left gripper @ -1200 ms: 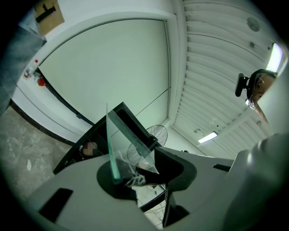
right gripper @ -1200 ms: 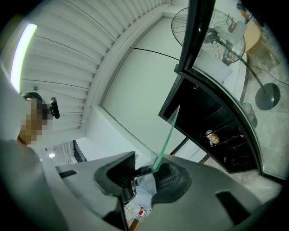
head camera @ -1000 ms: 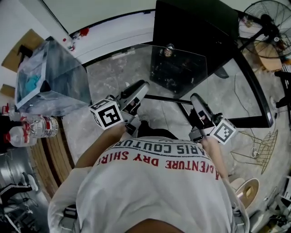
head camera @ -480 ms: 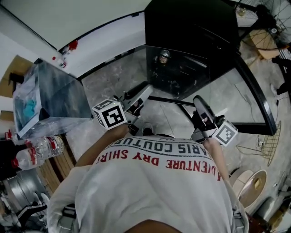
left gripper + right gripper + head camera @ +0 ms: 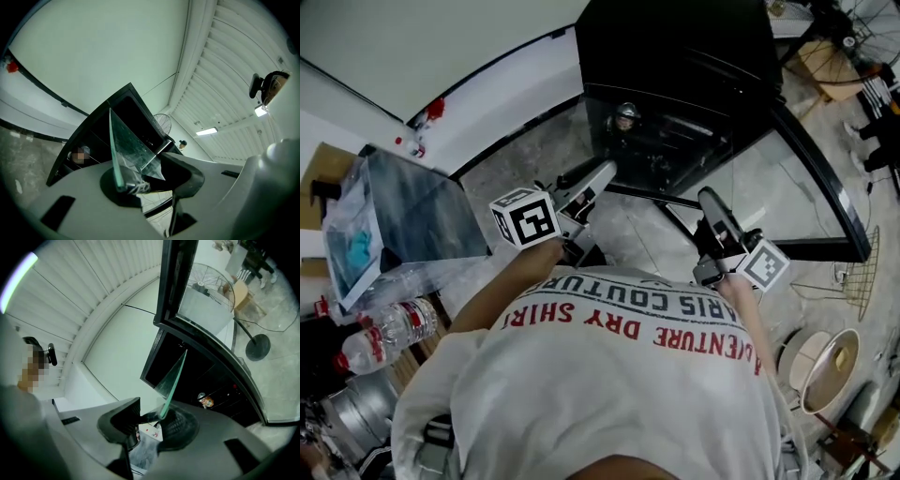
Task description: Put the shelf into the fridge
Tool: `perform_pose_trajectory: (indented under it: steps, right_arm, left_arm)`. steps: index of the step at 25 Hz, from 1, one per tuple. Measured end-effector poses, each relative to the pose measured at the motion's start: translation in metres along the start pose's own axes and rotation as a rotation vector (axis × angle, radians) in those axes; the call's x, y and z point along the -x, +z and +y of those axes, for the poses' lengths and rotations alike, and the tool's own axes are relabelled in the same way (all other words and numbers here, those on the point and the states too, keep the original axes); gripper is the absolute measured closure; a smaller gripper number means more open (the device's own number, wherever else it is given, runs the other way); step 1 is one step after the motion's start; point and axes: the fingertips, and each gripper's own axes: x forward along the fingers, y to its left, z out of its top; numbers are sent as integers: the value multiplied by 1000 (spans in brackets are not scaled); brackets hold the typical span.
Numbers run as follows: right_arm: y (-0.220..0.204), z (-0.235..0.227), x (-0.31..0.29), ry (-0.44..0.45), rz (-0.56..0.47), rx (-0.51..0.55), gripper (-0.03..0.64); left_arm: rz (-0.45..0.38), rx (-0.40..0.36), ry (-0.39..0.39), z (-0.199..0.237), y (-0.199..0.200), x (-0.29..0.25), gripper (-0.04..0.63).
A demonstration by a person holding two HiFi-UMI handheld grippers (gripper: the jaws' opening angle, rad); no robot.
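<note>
Head view: the task is partway done. The glass shelf [image 5: 661, 159] is off the ground and carried between the two grippers, ahead of both of them, in front of the open black fridge [image 5: 675, 47]. Its far edge seems to be at the mouth of the cabinet or just inside, though the clear pane makes the exact line hard to tell. What is left, in my judgement, is to slide it fully in, settle it on its supports and let go.

The left gripper [image 5: 598, 176] is clamped on the near left side of the shelf, the right gripper [image 5: 710, 202] on the near right side. In the left gripper view the left gripper [image 5: 140, 180] has its jaws partly apart with the green edge of the shelf [image 5: 129, 145] pinched between the pads, and the pane runs forward from the jaws toward the fridge [image 5: 93, 136]. The right gripper view shows the same for the right gripper [image 5: 157, 420], with the shelf [image 5: 173, 376] seen nearly edge-on, rising out of the grip toward the dark interior of the fridge [image 5: 197, 366].

The shelf lies roughly flat, its faces up and down. Its leading edge points away from the person into the fridge. Its longer side appears to run across, from one gripper to the other, though foreshortening makes that uncertain.
</note>
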Motion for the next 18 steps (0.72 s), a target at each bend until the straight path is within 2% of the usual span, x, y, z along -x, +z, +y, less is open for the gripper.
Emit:
perform_pose_trajectory:
  steps: [5, 18]
  right_arm:
    - [5, -7, 0, -21, -7, 24, 499]
    - [19, -33, -19, -79, -37, 0, 497]
  left_arm:
    - [29, -8, -28, 3, 4, -14, 457]
    - [75, 25, -44, 31, 17, -45, 456]
